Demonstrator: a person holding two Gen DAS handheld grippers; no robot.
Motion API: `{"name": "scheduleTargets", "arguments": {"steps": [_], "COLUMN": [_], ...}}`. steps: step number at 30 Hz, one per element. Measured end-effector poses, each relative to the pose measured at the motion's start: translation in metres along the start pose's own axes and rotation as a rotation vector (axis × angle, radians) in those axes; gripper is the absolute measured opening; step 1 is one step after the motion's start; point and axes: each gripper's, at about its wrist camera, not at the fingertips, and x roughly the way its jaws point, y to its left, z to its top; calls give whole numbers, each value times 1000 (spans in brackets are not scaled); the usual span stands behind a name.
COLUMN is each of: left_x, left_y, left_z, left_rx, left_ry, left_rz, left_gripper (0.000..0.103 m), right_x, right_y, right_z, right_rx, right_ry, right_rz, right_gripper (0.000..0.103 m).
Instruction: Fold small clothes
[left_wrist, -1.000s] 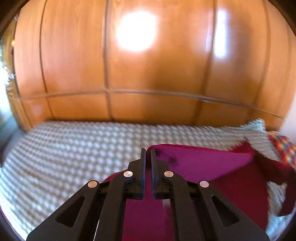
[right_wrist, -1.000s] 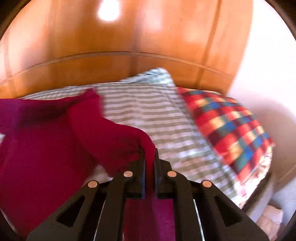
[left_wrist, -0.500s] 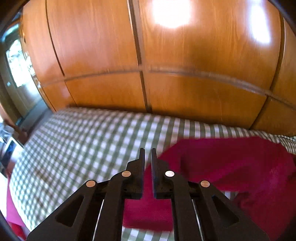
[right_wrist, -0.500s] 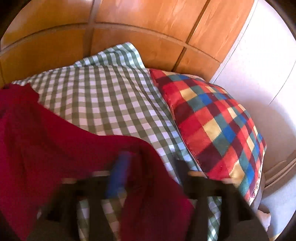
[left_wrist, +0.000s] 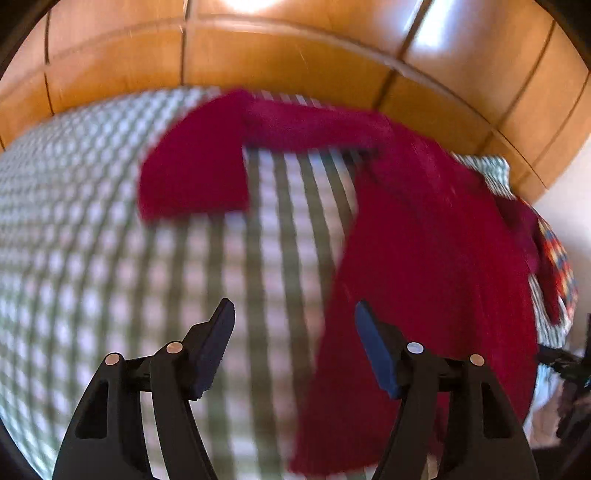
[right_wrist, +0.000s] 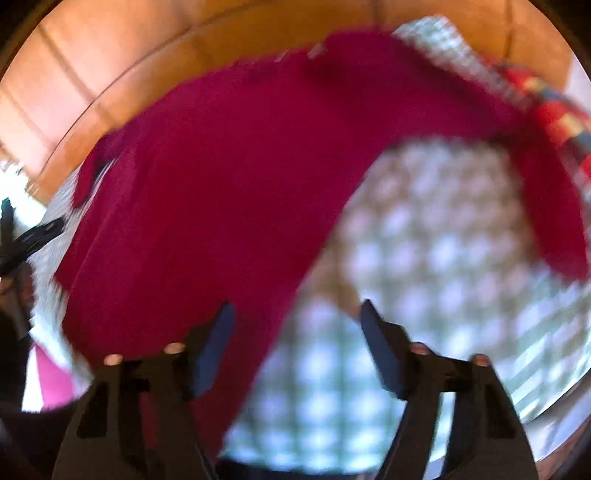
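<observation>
Left wrist: left claw (left_wrist: 293, 314) opening, empty; right claw (right_wrist: 295, 314) closing, empty; red garment (left_wrist: 424, 240) unlabelled.

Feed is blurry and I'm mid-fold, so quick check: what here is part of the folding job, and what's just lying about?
Part of the job:
- red garment, spread on the bed
- left tongs, jaws opening, nothing between them
- right tongs, jaws closing, nothing gripped

Just lying about:
- green checked bedcover
- multicoloured plaid pillow
- wooden headboard
</observation>
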Motion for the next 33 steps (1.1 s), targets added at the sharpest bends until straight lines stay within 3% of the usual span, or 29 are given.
{"name": "scheduleTargets", "arguments": {"steps": [1,3,5,6,7,8,11,15,18,21,23,24,26,27,29,31,33], "left_x": [2,10,16,15,13,8,-10,-36,-45,-49,-50,-53,-62,-67,-73,-76,-77], "left_y": [-5,-15,-25,-29,-31,-34,-39,-44,-64,-84,-85,-83,-74,-66,-55,-35,-15], "left_z": [-8,-22,-30,-33,-34,-35,-42,-78,-116,-147,-150,-146,-137,-126,-110,-92,-75], "left_rx": [-5,18,75,83,69,56,38,6,15,29,3,-20,-51,-54,-57,-92,-137], "left_ry": [17,52,48,41,39,29,-6,3,44,57,59,58,30,-12,-65,-101,-125], "left_rz": [-17,-11,54,54,38,40,36,-37,-80,-70,-74,-79,-73,-27,79,191,260], "left_gripper": [67,65,39,28,10,9,8,8,8,8,8,11,21,24,40,47,47], "right_x": [-1,-1,-1,0,0,-1,-16,-52,-53,-39,-31,-30,-36,-44,-55,-58,-52], "right_y": [11,23,30,34,36,37,31,4,-14,-39,-44,-46,-43,-40,-34,-15,13], "right_z": [-8,-13,-15,-16,-16,-14,-3,13,9,-5,-13,-14,-12,-10,-4,6,16], "right_rx": [-28,-41,-42,-61,-77,-89,-108,-135,-160,-137,-125,-109,-85,-74,-64,-77,-117], "right_ry": [-17,-24,-29,-38,-42,-46,-118,-202,-156,-87,-66,-77,-119,-164,-226,-268,-281], "right_rz": [-15,9,20,13,8,8,-22,-112,-163,-192,-197,-206,-221,-224,-209,-179,-130], "right_gripper": [61,48,26,22,15,9,8,7,7,8,12,20,50,55,68,74,75]}}
